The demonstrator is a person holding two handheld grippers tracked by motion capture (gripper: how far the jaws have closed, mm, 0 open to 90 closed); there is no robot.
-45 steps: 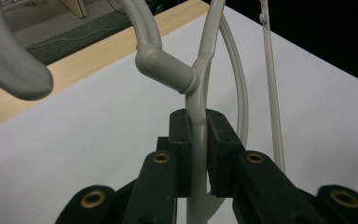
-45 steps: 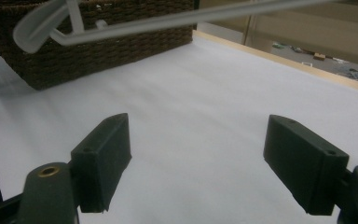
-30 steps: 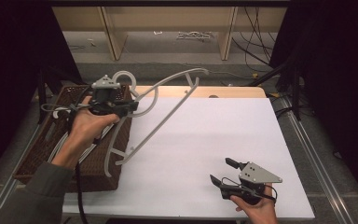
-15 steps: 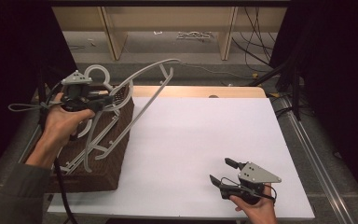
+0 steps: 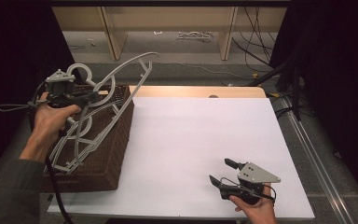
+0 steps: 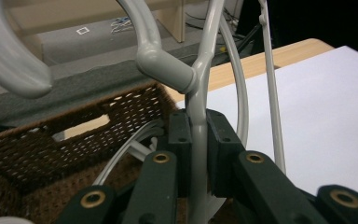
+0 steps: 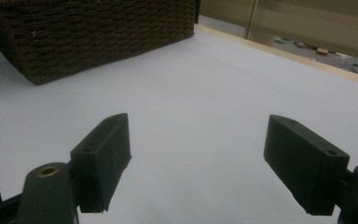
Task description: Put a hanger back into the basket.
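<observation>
Taking the woven brown basket (image 5: 107, 154) at the table's left edge as the landmark: nearest the camera, well to the basket's right and close to the front edge of the white table (image 5: 196, 140), the right hand (image 5: 256, 207) rests low with its right gripper (image 5: 221, 170) pointing back toward the basket; in the right gripper view its two black jaws stand wide apart with nothing between them, just bare white surface and the basket's side (image 7: 98, 32) beyond. Farther off, the left forearm reaches in from the lower left and the left hand (image 5: 51, 119) is raised above the basket's far left part, holding the left gripper (image 5: 95, 95) roughly level, pointing right across the basket. Its jaws are closed tight on the stem of a grey plastic hanger (image 5: 121, 77), as the left gripper view shows, pads (image 6: 179, 140) pressed on either side of the stem (image 6: 196, 140). That one hanger is held tilted above the basket, its hook toward the hand and one arm sweeping up past the basket's far right corner. At least two more grey hangers (image 5: 74, 149) lie in the basket below it; their exact number is hard to tell. Count: two grippers, one basket, one hanger gripped
</observation>
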